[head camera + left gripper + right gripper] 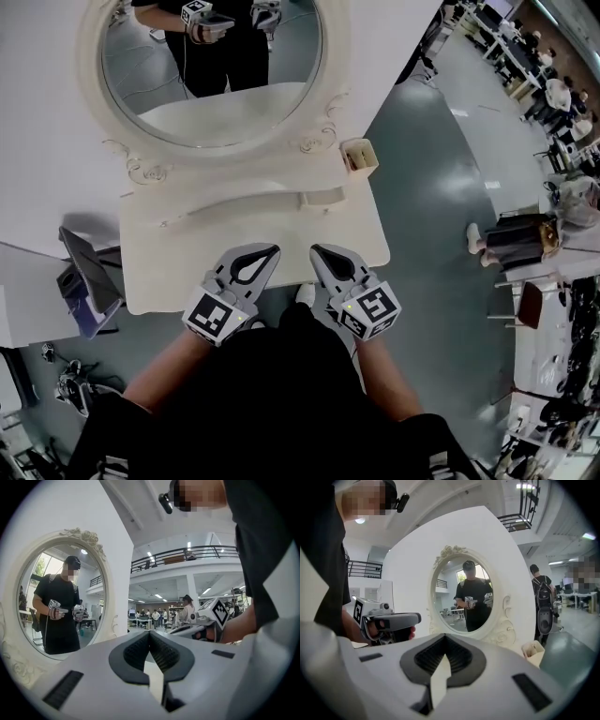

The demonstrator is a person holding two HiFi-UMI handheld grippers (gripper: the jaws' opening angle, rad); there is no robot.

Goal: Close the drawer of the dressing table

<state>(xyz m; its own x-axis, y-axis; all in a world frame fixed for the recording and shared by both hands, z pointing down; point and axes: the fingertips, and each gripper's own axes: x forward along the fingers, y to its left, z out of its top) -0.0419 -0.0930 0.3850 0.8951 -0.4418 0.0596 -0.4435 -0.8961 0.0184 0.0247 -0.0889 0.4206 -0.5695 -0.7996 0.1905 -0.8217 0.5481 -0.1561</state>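
1. Nearest me, my left gripper (150, 633) and right gripper (444, 637) each have their jaws pressed tip to tip, with nothing between them.
2. Only the head view shows both side by side at the front edge of the dressing table (178, 281). I cannot tell whether they touch it.
3. I cannot make out its drawer in any view.
4. The right gripper view shows the small cream box (533, 651) from the side, just beside the mirror's frame.
5. Farthest, the oval mirror (211, 66) reflects me holding both.
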